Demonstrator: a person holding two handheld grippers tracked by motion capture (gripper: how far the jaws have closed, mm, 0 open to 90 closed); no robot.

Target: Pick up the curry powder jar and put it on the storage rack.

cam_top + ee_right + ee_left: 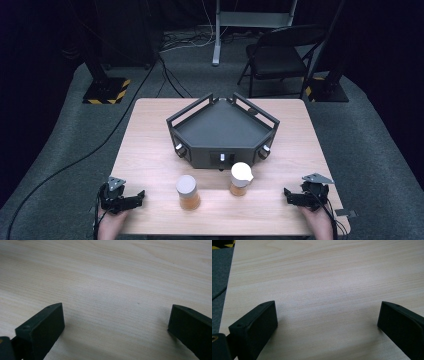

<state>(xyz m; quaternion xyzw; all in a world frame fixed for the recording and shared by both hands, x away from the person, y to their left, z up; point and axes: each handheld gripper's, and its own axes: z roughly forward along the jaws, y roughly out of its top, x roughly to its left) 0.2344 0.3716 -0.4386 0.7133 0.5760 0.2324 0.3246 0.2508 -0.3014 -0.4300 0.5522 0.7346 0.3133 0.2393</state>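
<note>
Two clear jars with orange contents stand near the table's front edge. The left jar (188, 192) has a flat white lid; the right jar (241, 179) has a white spouted lid. Behind them sits a dark angular tray (222, 127) with knobs on its front faces. My left gripper (137, 196) rests at the front left corner, jaws wide apart, pointing toward the left jar. Over at the front right, my right gripper (289, 194) lies open too, aimed at the right jar. Bare wood lies between the jaws in the left gripper view (328, 317) and the right gripper view (116, 320).
The light wooden table (145, 145) stands on grey carpet. A folding chair (280, 55) and a metal stand (217, 35) are behind the table. Black posts with yellow-striped bases (106, 90) stand at the back left and right. Cables run across the floor.
</note>
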